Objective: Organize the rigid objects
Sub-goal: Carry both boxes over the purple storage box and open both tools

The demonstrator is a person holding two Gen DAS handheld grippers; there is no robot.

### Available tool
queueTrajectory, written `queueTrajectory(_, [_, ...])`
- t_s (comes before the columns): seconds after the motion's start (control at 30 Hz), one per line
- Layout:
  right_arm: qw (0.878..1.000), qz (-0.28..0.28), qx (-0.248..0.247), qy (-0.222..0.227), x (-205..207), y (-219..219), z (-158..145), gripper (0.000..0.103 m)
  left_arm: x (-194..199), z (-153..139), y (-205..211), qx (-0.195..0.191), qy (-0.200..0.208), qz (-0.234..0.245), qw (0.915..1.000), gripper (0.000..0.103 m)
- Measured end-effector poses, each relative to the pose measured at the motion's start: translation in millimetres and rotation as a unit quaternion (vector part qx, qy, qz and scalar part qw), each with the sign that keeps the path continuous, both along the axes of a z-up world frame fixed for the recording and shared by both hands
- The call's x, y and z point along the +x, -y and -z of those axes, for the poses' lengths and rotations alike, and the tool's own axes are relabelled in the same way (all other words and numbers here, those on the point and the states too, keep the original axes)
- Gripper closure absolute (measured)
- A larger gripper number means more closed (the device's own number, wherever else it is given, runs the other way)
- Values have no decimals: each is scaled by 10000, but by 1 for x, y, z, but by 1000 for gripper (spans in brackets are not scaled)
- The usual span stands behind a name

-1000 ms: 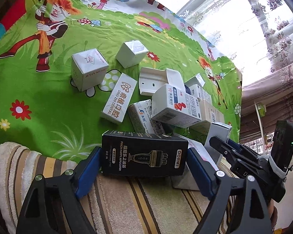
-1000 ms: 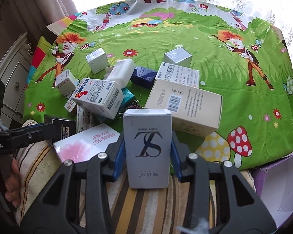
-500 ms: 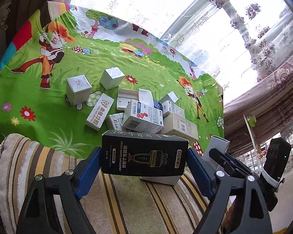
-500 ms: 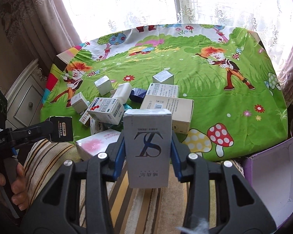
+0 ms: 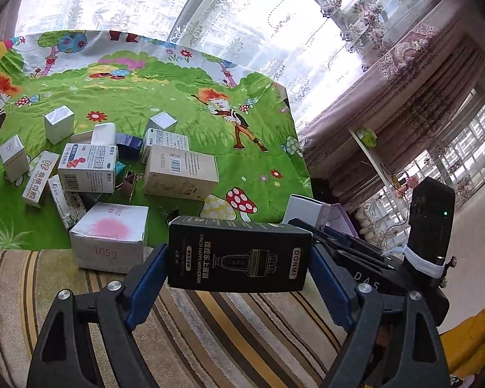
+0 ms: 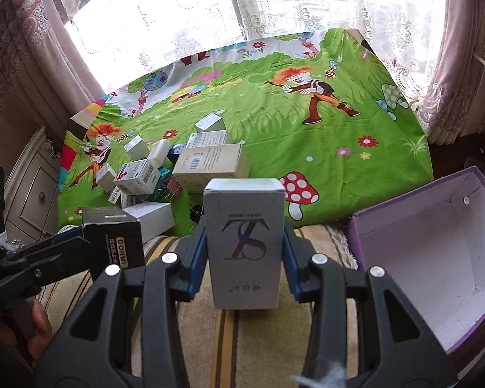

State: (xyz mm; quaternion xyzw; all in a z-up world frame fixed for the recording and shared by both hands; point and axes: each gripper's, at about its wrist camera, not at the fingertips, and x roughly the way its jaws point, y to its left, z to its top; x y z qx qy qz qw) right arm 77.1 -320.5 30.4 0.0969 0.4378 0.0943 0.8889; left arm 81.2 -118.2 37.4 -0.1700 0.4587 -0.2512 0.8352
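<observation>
My left gripper (image 5: pixel 237 258) is shut on a black DORMI box (image 5: pixel 239 255), held sideways above a striped towel. That black box (image 6: pixel 113 242) also shows at the left of the right wrist view. My right gripper (image 6: pixel 244 252) is shut on a tall grey box with a TS logo (image 6: pixel 245 245), held upright. An open purple box with a white inside (image 6: pixel 430 252) stands at the right, just beyond the grey box. A pile of several small cartons (image 5: pixel 113 168) lies on the green cartoon sheet (image 5: pixel 184 103).
A striped towel (image 5: pixel 226 323) covers the near edge of the bed. A large beige carton (image 6: pixel 210 165) and a white box with a pink patch (image 5: pixel 110 236) lie closest. Curtains and a window stand behind; a white cabinet (image 6: pixel 32 194) is at the left.
Both grippers have lifted and pulled back from the pile with their boxes, swinging to the right. The purple box has come into the right wrist view.
</observation>
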Motion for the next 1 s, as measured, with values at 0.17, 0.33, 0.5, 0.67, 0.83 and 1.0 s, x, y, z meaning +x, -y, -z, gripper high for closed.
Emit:
queueTrajectory(0.17, [9996, 229, 115, 108, -10, 28, -3, 58, -1, 0, 36, -67, -97, 399, 9991, 17])
queueTrajectory(0.33, [9981, 602, 31, 131, -23, 65, -1, 58, -6, 1, 66, -17, -149, 684, 9975, 17])
queueTrajectory(0.5, [9936, 1101, -180, 177, -35, 104, -3, 58, -10, 0, 98, -17, -206, 1057, 9942, 17])
queueTrajectory(0.67, [9875, 1475, -490, 258, -44, 129, -9, 58, -14, 0, 124, -5, -256, 1314, 9910, 17])
queueTrajectory(0.83, [9828, 1730, -574, 307, -50, 144, -14, 56, -20, 0, 149, 119, -235, 1581, 9871, 14])
queueTrajectory(1.0, [9732, 2093, -728, 621, -60, 153, -24, 13, -36, -10, 159, 437, 418, 1774, 9823, 6])
